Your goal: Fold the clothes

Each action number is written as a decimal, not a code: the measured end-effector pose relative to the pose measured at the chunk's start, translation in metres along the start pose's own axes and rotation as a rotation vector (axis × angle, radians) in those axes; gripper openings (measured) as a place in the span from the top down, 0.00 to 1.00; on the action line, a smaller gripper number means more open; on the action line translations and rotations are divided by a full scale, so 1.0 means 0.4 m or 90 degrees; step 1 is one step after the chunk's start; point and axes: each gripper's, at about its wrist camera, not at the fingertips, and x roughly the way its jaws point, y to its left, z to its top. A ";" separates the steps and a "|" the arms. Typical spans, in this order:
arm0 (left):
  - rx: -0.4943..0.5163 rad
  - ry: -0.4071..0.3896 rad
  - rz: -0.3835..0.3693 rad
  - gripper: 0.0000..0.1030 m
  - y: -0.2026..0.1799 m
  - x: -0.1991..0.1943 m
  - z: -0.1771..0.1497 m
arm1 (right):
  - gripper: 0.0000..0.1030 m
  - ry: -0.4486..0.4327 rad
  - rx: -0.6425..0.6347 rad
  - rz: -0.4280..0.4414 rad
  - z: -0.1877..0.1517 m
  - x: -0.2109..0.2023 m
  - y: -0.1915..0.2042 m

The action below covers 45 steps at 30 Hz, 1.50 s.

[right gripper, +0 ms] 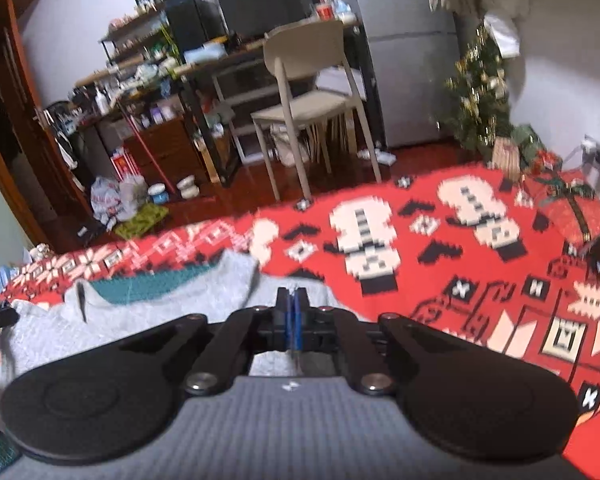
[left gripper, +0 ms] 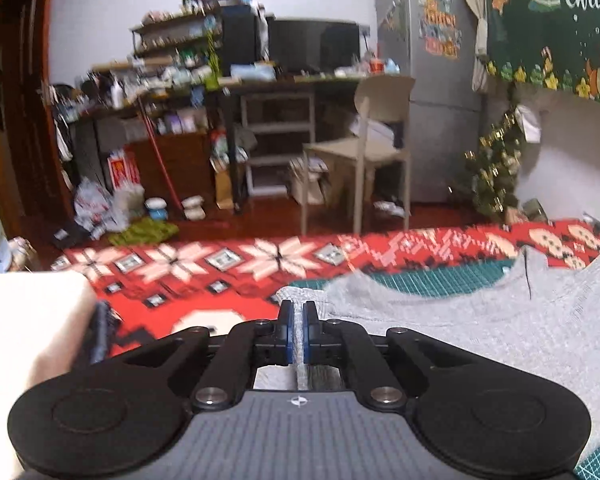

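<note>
The grey sweater was a plain knit, spread flat over a green cutting mat on the red snowflake blanket, neckline facing the room. Both claws sat at its near edge. The left claw was pinching a fold of grey fabric between its blue pads, and the right claw was clamped on the sweater's other side the same way.
</note>
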 end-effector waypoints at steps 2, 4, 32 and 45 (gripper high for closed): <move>-0.006 -0.020 0.000 0.96 0.011 -0.008 0.004 | 0.99 -0.015 -0.005 -0.001 0.008 -0.007 0.004; -0.023 -0.015 0.000 0.96 0.027 0.007 0.004 | 0.99 -0.016 -0.007 -0.005 0.012 0.003 -0.001; -0.158 0.198 -0.131 0.82 0.122 -0.145 -0.047 | 0.66 0.160 0.063 0.022 -0.070 -0.161 -0.015; -0.185 0.253 -0.133 0.78 0.119 -0.152 -0.107 | 0.72 0.205 0.131 0.000 -0.131 -0.182 -0.073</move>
